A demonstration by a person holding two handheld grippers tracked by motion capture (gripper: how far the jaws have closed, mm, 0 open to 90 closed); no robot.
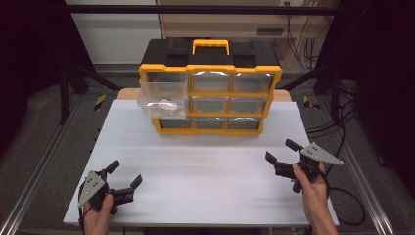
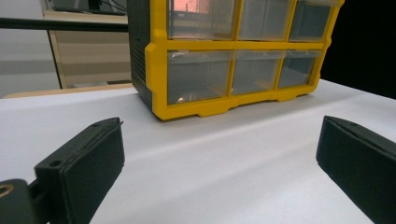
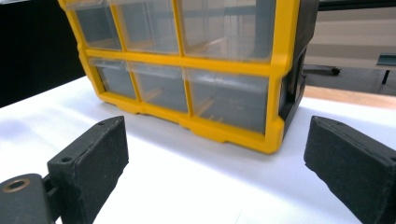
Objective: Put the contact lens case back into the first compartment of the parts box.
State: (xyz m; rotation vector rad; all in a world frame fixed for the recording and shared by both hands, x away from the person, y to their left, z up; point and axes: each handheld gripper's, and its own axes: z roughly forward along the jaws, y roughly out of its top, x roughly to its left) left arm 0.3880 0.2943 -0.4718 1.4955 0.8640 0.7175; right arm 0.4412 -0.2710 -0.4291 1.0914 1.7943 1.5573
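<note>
A yellow and black organizer (image 1: 210,93) with clear drawers stands at the back middle of the white table (image 1: 205,171). One clear drawer (image 1: 163,100) in its left column is pulled out toward me, and something small and pale lies in it. My left gripper (image 1: 126,174) rests open near the front left corner, held by a hand, with nothing between its fingers. My right gripper (image 1: 281,151) is open at the front right, also bare. The left gripper view has the organizer (image 2: 233,60) beyond the wide-apart gripper (image 2: 219,154). In the right gripper view the organizer (image 3: 187,70) lies ahead of the open gripper (image 3: 215,154).
The organizer has a yellow carry handle (image 1: 210,45) on top. Bare white tabletop lies between the grippers and the organizer. Black frame posts stand at both sides, and cables (image 1: 342,122) trail on the floor at the right.
</note>
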